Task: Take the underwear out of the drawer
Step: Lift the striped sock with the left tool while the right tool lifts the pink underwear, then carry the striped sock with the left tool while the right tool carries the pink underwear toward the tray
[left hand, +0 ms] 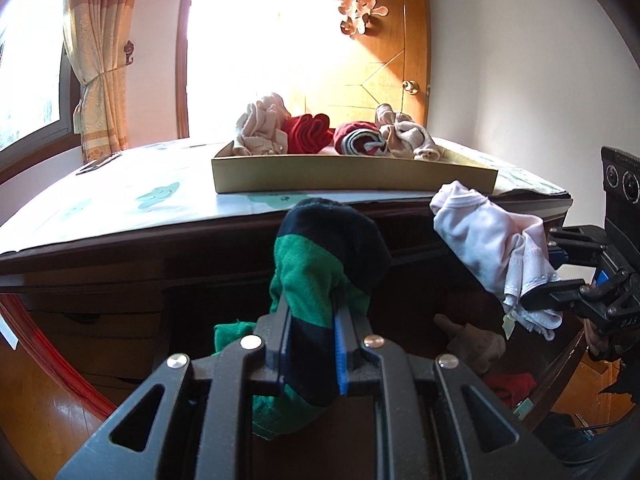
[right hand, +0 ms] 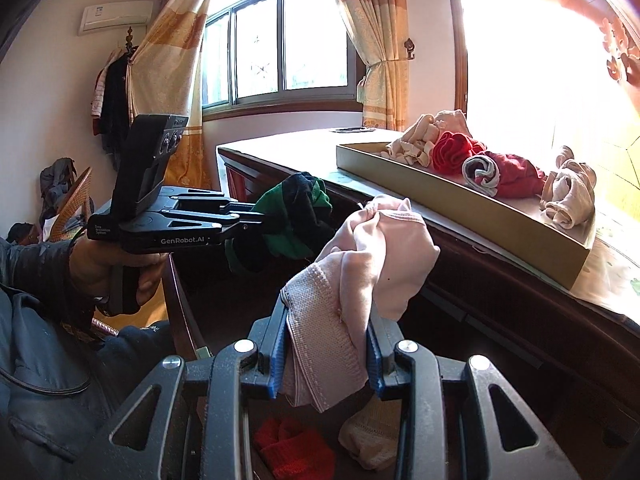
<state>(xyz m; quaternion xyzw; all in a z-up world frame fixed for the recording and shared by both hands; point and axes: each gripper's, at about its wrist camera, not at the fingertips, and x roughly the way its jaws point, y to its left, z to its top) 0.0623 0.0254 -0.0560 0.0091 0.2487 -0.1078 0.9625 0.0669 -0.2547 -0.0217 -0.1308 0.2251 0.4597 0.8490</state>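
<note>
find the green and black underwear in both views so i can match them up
Left wrist: green underwear sits low in the centre, clamped in the left hand-held gripper.
Right wrist: the same underwear is left of centre, at the tip of the left gripper, which reaches in from the left.
Shared landmark: the tray of rolled clothes on the dresser top, upper centre in the left view, upper right in the right view.
</note>
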